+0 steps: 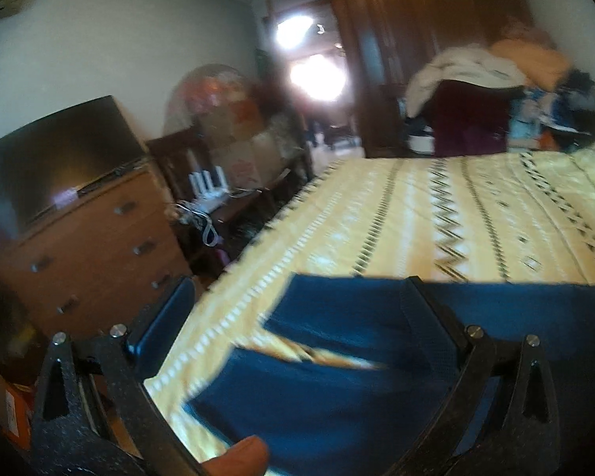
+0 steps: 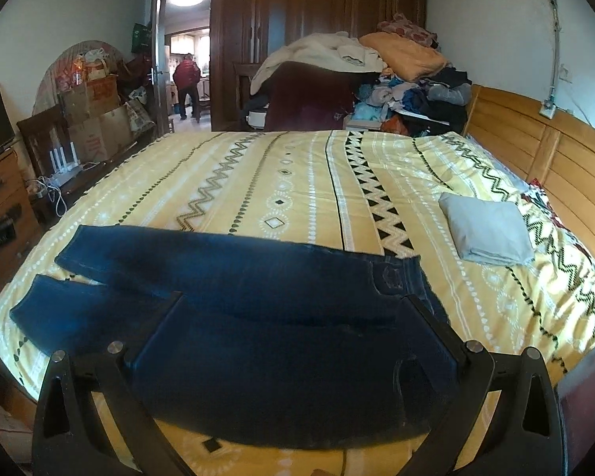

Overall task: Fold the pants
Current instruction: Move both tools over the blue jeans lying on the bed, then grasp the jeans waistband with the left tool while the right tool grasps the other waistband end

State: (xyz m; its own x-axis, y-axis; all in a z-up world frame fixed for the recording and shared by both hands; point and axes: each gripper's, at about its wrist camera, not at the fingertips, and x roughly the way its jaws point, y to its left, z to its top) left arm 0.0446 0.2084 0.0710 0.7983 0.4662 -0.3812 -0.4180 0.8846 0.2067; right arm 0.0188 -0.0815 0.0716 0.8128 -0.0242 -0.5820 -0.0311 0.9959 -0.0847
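Note:
Dark blue jeans (image 2: 258, 317) lie flat on the yellow patterned bedspread (image 2: 297, 182), waist at the right, both legs stretching left and slightly apart at the hems. My right gripper (image 2: 293, 301) is open and empty, hovering above the seat of the jeans. In the blurred left wrist view my left gripper (image 1: 301, 289) is open and empty above the leg ends of the jeans (image 1: 337, 357), near the bed's left edge, with the gap between the two legs below it.
A folded grey cloth (image 2: 488, 234) lies on the bed's right side. A clothes pile (image 2: 396, 79) stands beyond the bed. A wooden headboard (image 2: 555, 158) runs along the right. A dresser with a TV (image 1: 79, 218) stands left of the bed.

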